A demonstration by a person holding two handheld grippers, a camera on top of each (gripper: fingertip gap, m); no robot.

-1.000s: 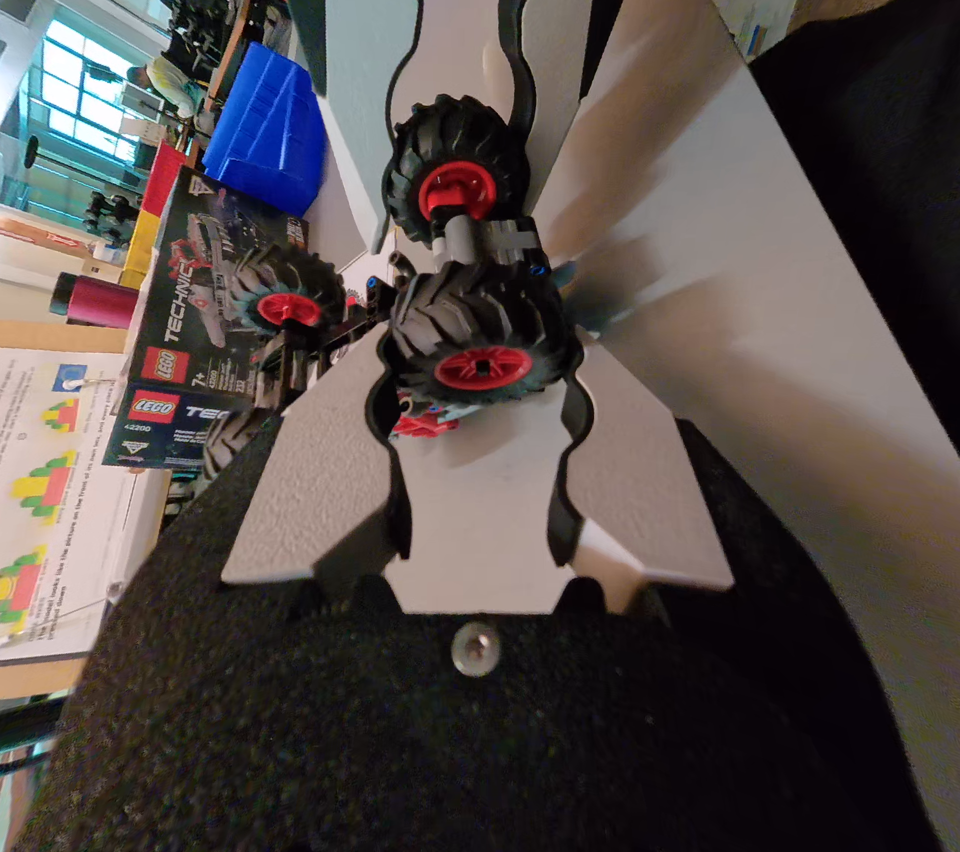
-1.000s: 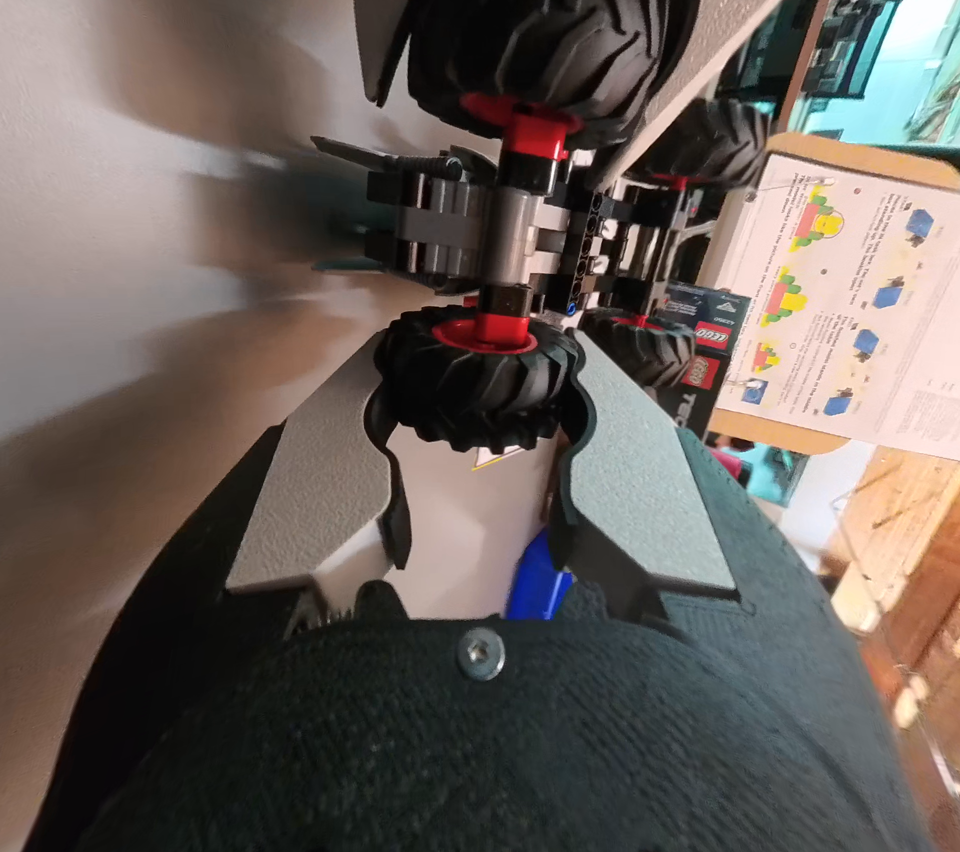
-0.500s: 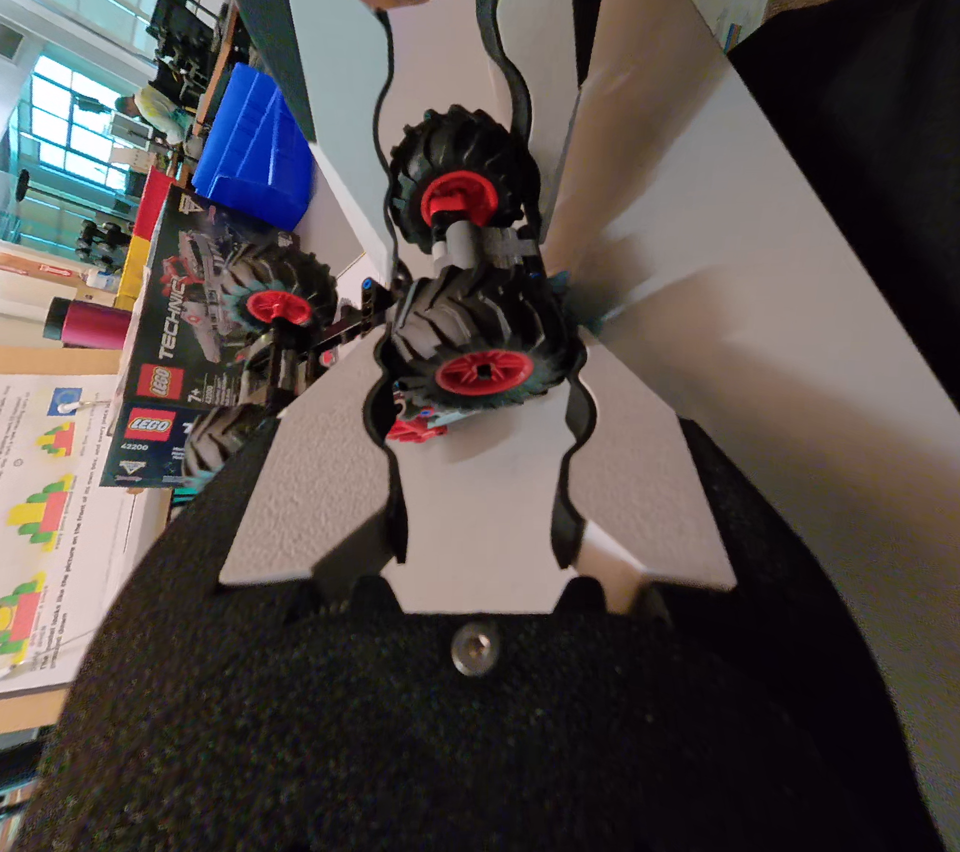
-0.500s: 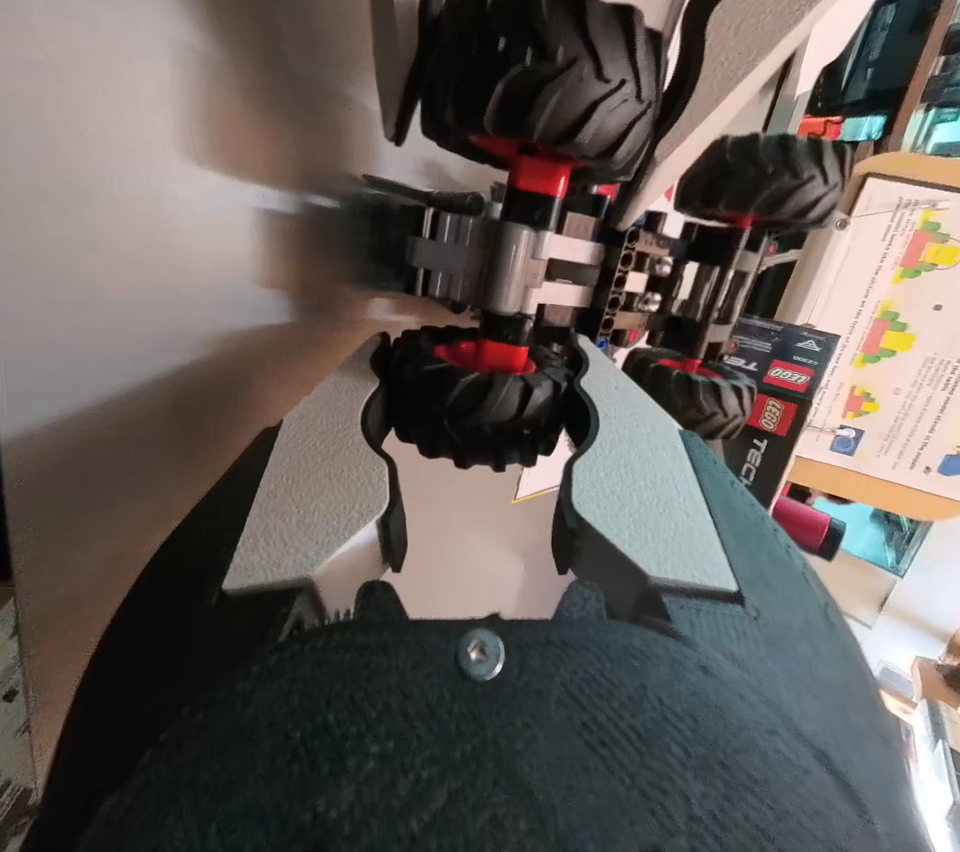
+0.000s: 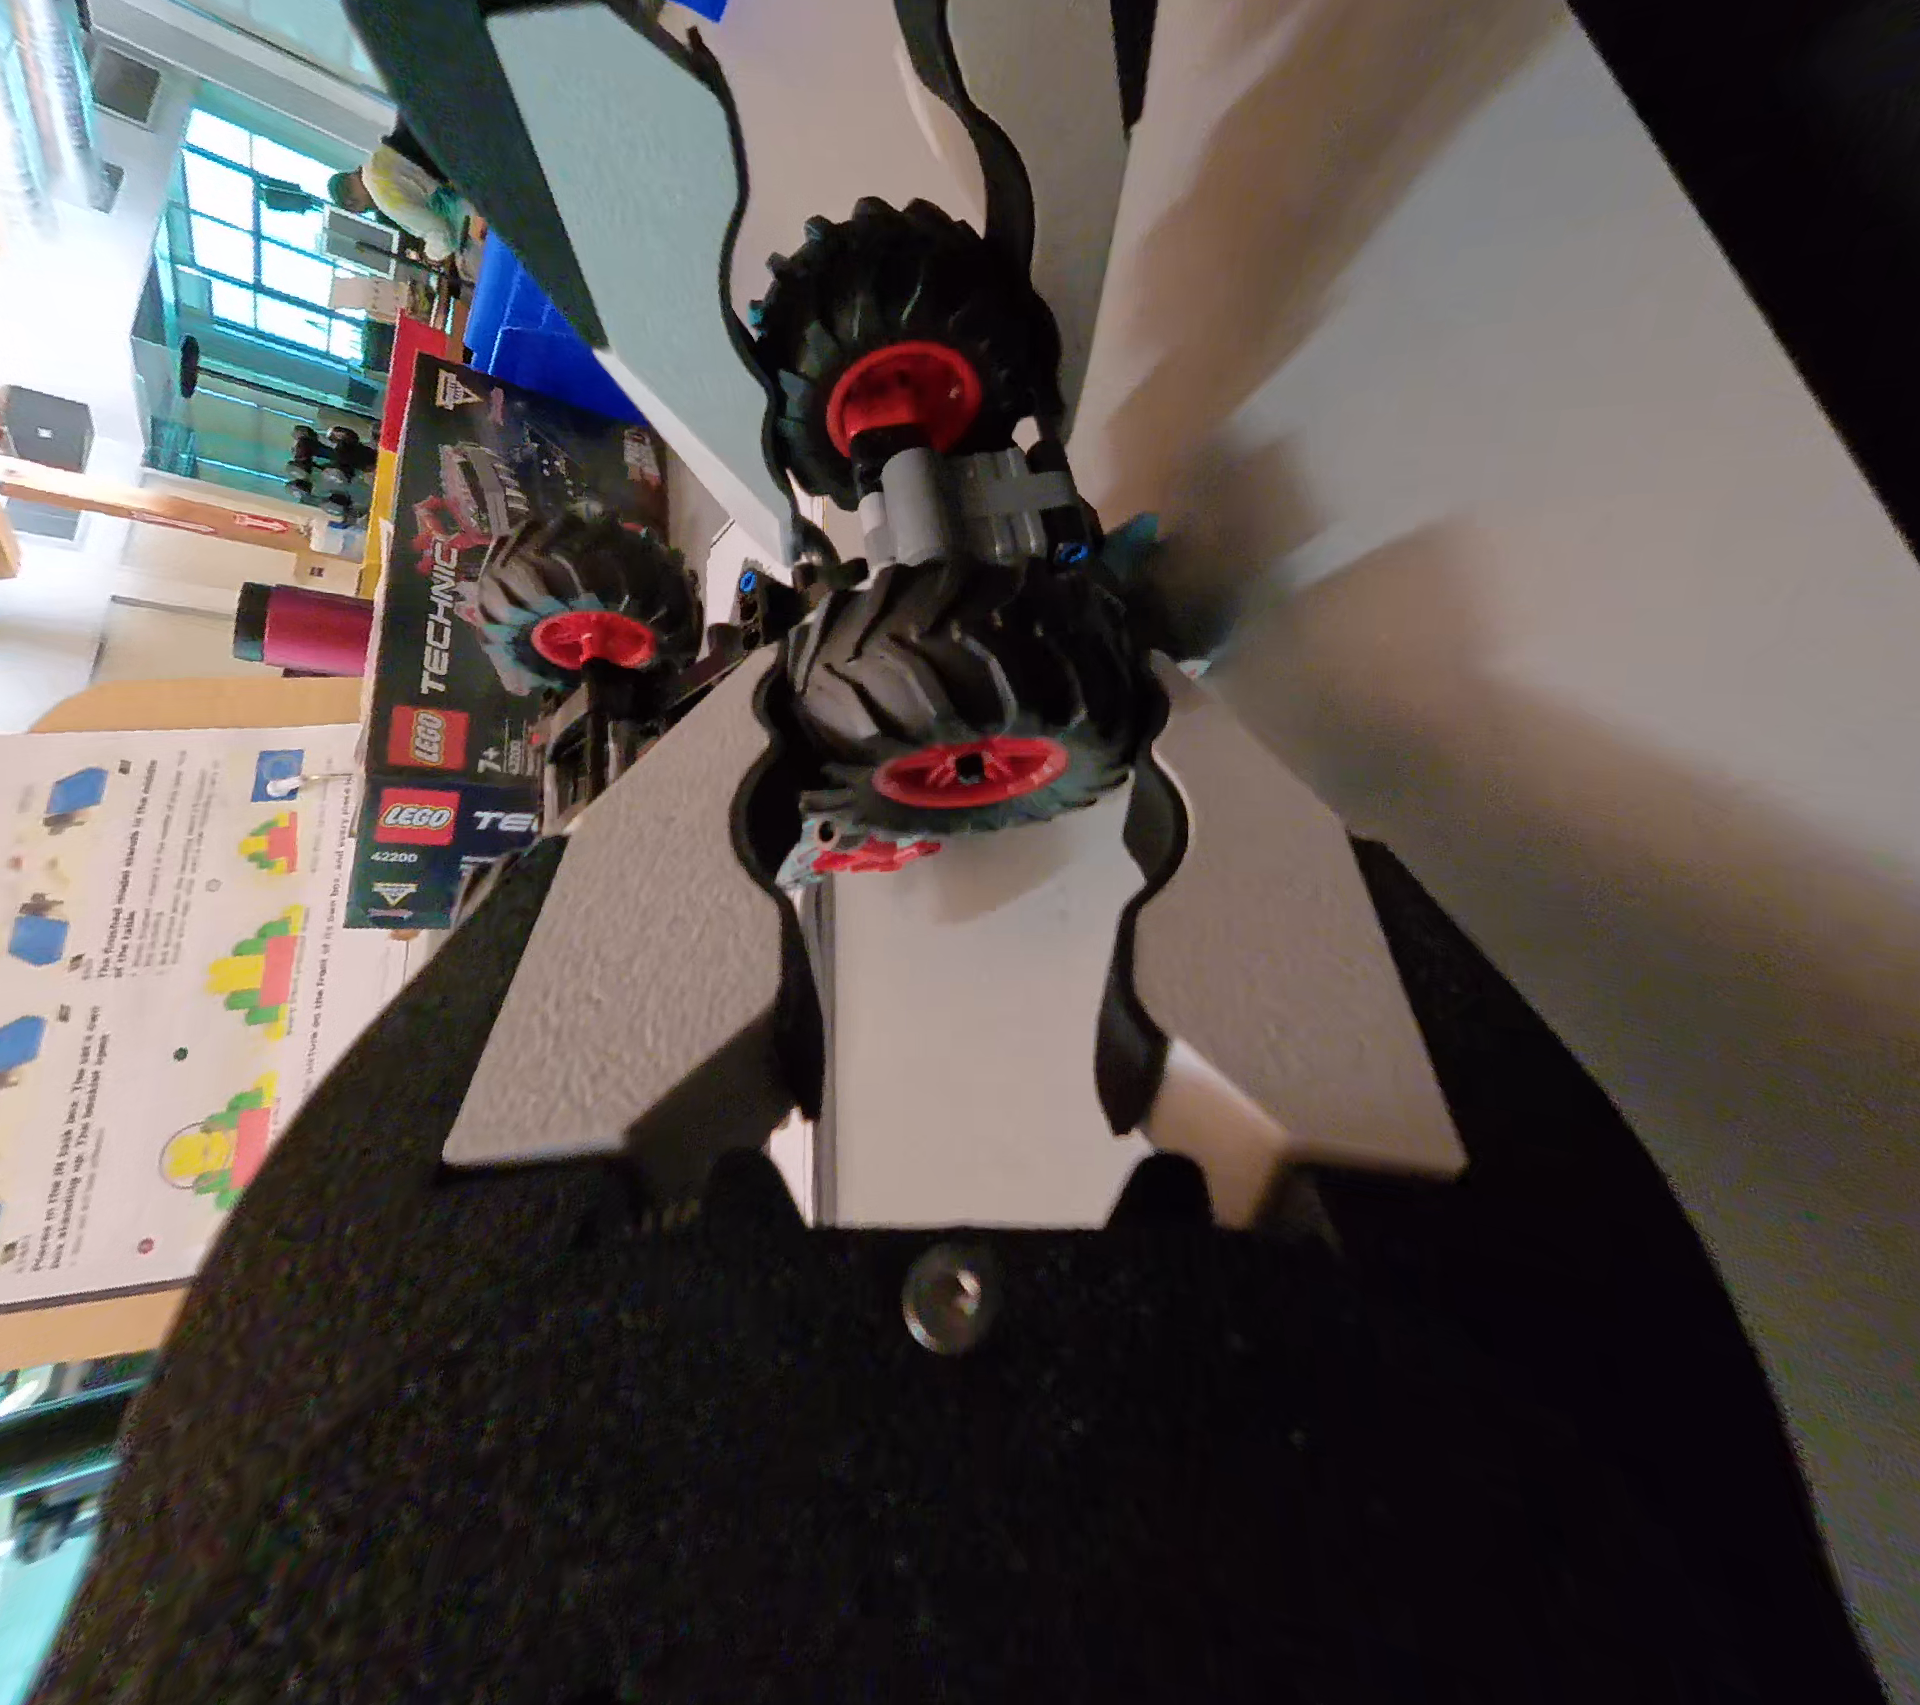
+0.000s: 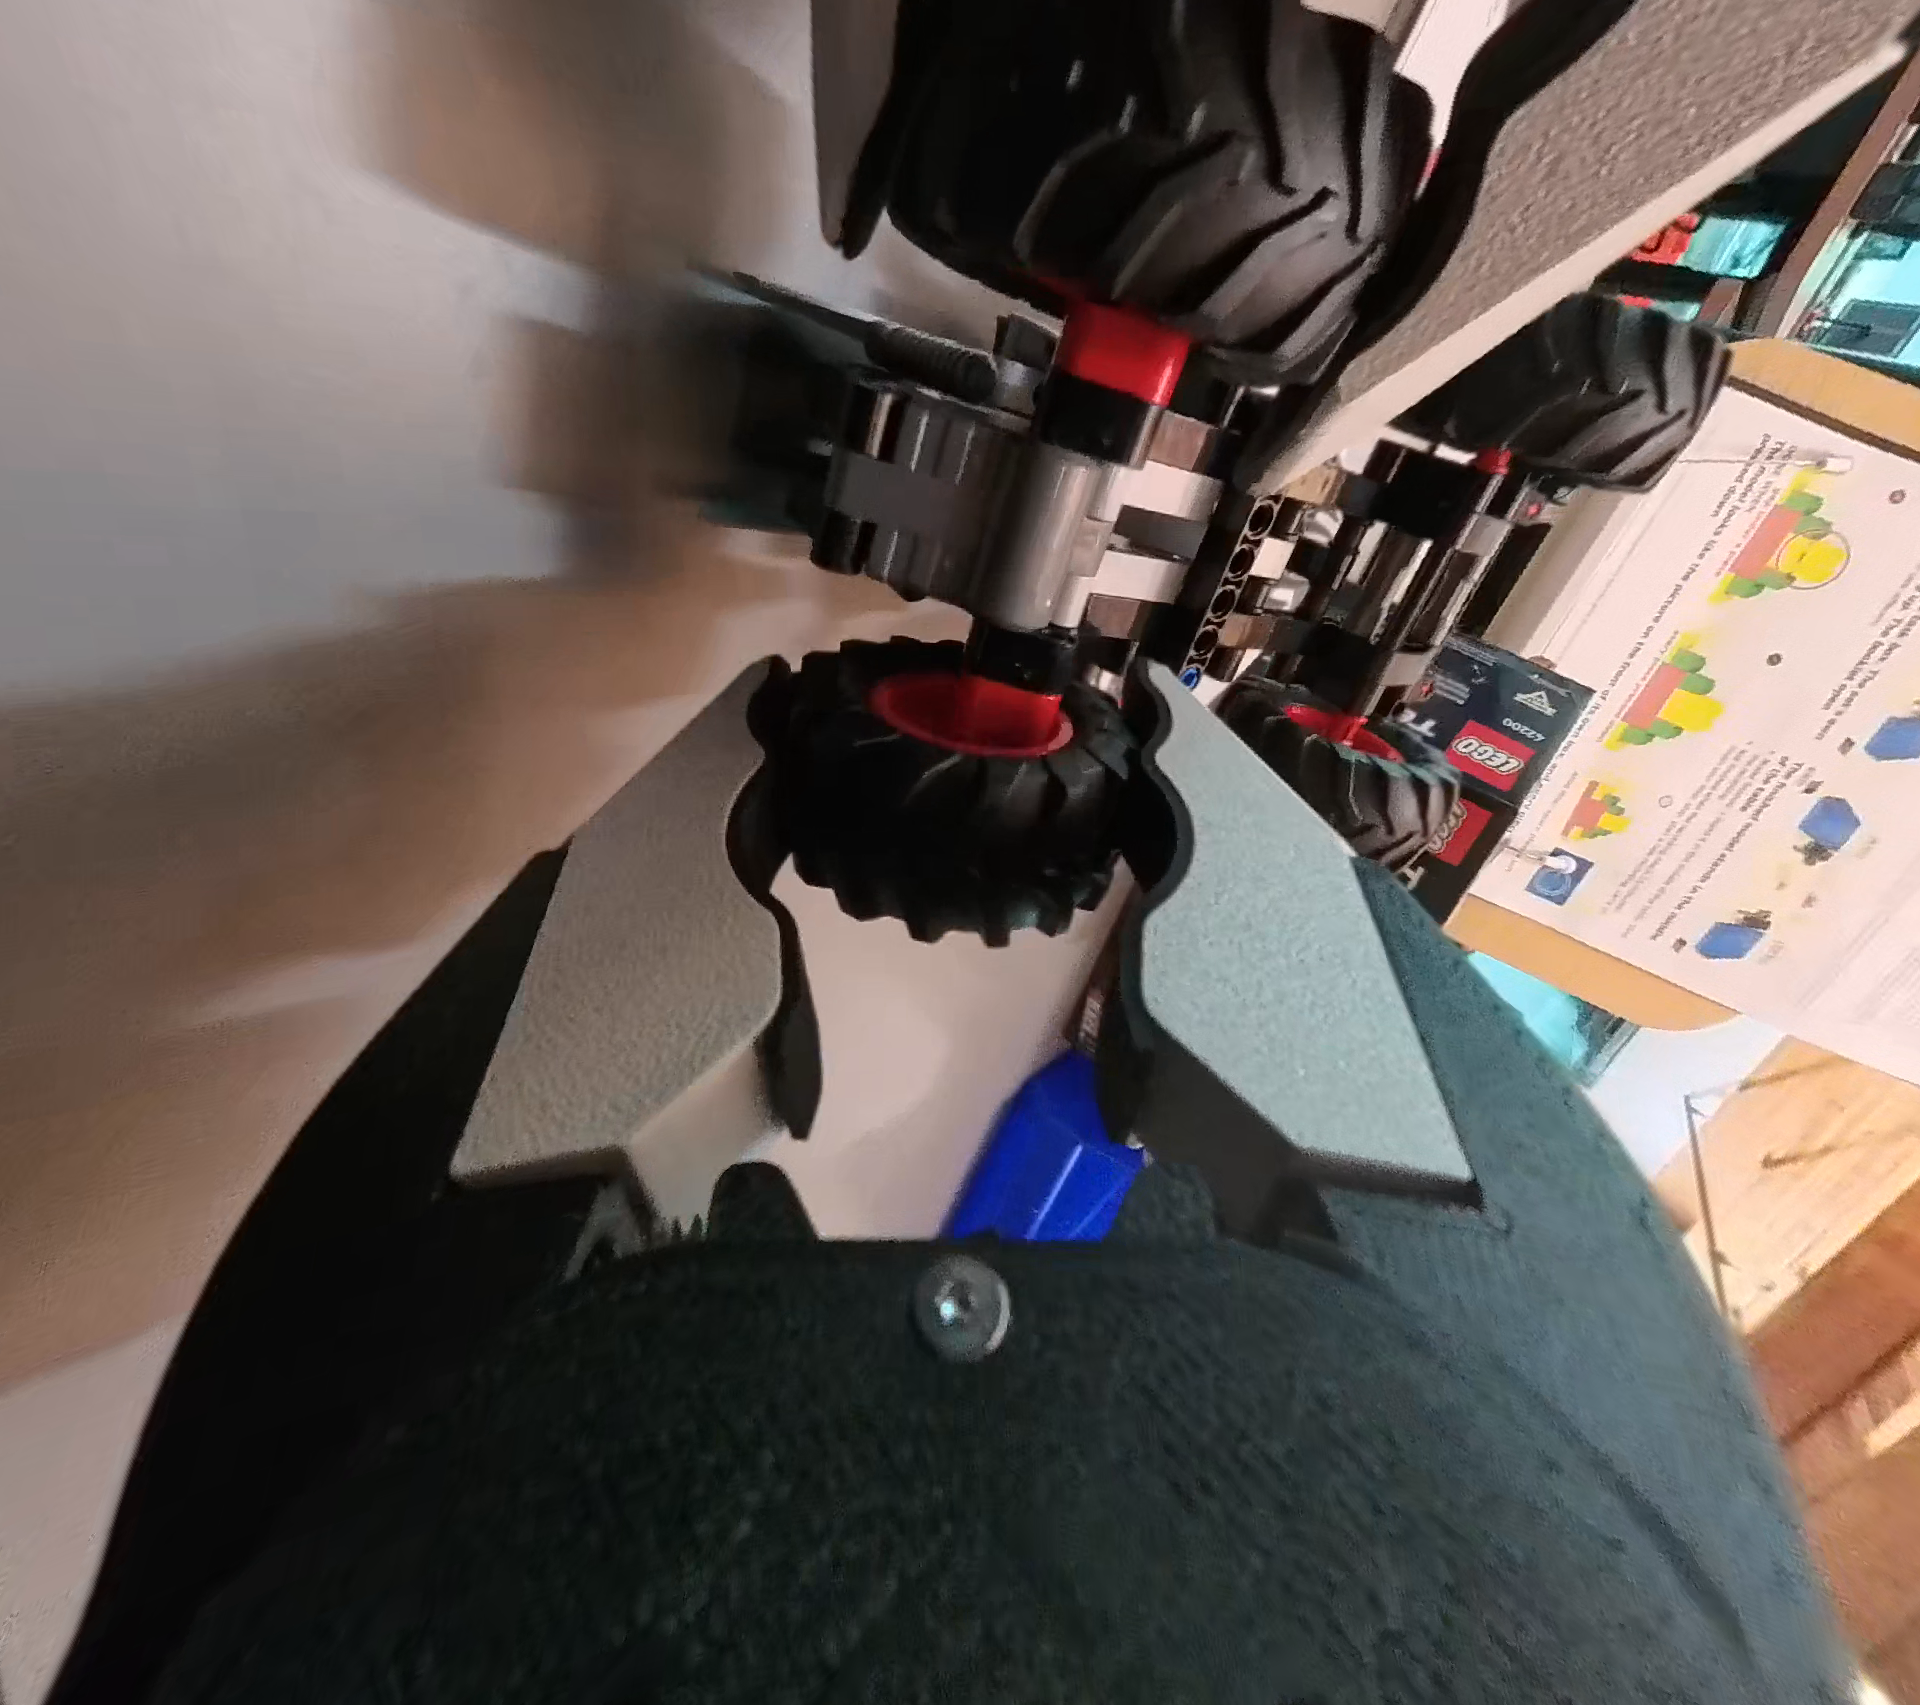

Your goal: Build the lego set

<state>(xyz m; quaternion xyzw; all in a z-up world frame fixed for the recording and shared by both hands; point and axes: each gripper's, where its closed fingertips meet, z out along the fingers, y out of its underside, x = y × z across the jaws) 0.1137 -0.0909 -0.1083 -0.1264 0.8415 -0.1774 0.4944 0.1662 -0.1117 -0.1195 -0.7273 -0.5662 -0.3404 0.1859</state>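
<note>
A lego truck chassis (image 6: 1029, 502), grey and black, has black tyres on red hubs. My left gripper (image 5: 961, 699) is shut on the near wheel (image 5: 966, 720) of one axle. My right gripper (image 6: 956, 720) is shut on the wheel (image 6: 956, 814) at the other end of the same axle. Each view shows the other gripper at the top, on the far wheel (image 5: 904, 367) (image 6: 1132, 128). The second axle's wheels (image 5: 592, 606) (image 6: 1590, 398) stick out to the side, held by nothing. The chassis is off the white table (image 5: 1455, 512).
A lego box (image 5: 447, 679) stands behind the truck, with a blue bin (image 5: 540, 346) and a maroon bottle (image 5: 301, 627) near it. A printed sheet with brick pictures (image 5: 135, 980) (image 6: 1766, 720) is on a board. A small red and teal piece (image 5: 873, 855) shows below the near wheel. The tips of one gripper are about 7 cm away from the tips of the other.
Both grippers keep their hold on the two wheels. The truck and both views have tilted and shifted a little; the far wheel looks larger in the right wrist view.
</note>
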